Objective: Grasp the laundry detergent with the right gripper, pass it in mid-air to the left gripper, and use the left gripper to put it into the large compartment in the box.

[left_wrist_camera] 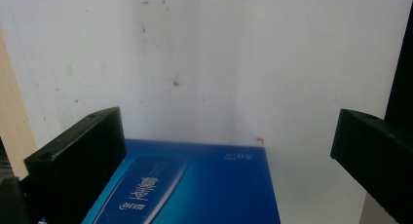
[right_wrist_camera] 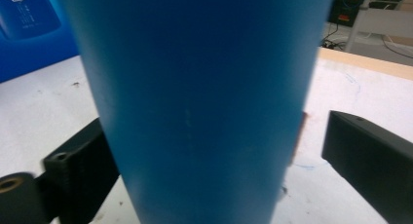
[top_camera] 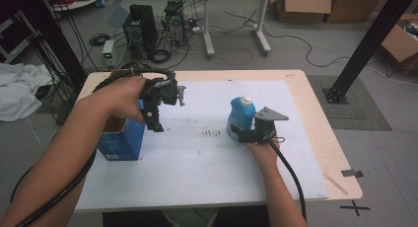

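Right claw (top_camera: pixel 240 134) sits low on the worktop (top_camera: pixel 305 138) with its jaws spread wide around the base of the blue bottle (top_camera: pixel 241 116). From the right gripper view the bottle (right_wrist_camera: pixel 204 107) stands upright between the jaws, its left flank against or just beside the left jaw, while a clear gap separates it from the right jaw, so the pads are not pressing on both sides and the bottle is not yet gripped. High view adds what that close look cannot: the bottle's white cap (top_camera: pixel 246 99) above the claw, and the grey three-cornered plate (top_camera: pixel 270 114) on the gripper's top. Left claw (top_camera: pixel 154 119) hangs over the blue carton (top_camera: pixel 121 138) at the worktop's left edge, pointing downward; the left gripper view gives the carton's printed blue face (left_wrist_camera: pixel 195 185) directly below and between the jaws, nearer the left one, with both jaws standing wide apart and holding nothing. Beyond the carton in that view lies the white sheet (left_wrist_camera: pixel 219 63) covering the worktop.
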The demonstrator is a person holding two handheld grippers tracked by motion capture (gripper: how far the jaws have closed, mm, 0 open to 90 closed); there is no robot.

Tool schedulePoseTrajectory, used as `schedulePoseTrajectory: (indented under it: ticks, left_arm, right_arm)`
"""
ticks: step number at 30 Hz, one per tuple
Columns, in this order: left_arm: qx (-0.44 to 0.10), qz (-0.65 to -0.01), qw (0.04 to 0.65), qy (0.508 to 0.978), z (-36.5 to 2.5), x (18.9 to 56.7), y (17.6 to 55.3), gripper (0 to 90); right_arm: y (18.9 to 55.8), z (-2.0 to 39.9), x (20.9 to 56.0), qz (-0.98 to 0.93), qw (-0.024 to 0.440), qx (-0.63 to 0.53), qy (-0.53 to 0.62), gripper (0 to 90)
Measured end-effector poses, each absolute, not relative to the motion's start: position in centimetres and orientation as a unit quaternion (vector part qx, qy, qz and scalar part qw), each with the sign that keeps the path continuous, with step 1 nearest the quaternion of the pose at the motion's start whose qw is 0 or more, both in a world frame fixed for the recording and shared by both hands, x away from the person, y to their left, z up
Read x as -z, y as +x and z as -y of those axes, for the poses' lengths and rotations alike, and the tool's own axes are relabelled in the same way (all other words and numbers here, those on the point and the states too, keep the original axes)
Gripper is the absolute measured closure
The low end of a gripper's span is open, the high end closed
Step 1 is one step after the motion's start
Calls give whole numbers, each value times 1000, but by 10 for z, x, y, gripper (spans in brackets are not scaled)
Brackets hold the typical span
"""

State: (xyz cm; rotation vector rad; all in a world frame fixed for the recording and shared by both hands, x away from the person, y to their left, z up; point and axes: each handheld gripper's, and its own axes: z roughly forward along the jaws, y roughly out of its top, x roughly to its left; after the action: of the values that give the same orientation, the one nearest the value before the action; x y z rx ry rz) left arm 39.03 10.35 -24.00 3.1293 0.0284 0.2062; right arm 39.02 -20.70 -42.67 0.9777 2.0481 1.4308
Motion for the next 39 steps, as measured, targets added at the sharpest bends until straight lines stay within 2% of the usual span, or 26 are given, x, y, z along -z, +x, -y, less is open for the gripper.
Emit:
schedulePoseTrajectory:
  ticks: [8,33,39]
  left_arm:
    - [-65,-10,6,998,-103,242,391,1]
    - [-66,-10,4,998,-104,242,393,1]
    - [-64,-14,3,998,-105,244,394,1]
  right_arm:
    - [390,206,428,-742,225,-521,356,173]
    - [387,205,427,-744,232,-523,346,277]
    - [387,206,428,-744,229,-526,344,327]
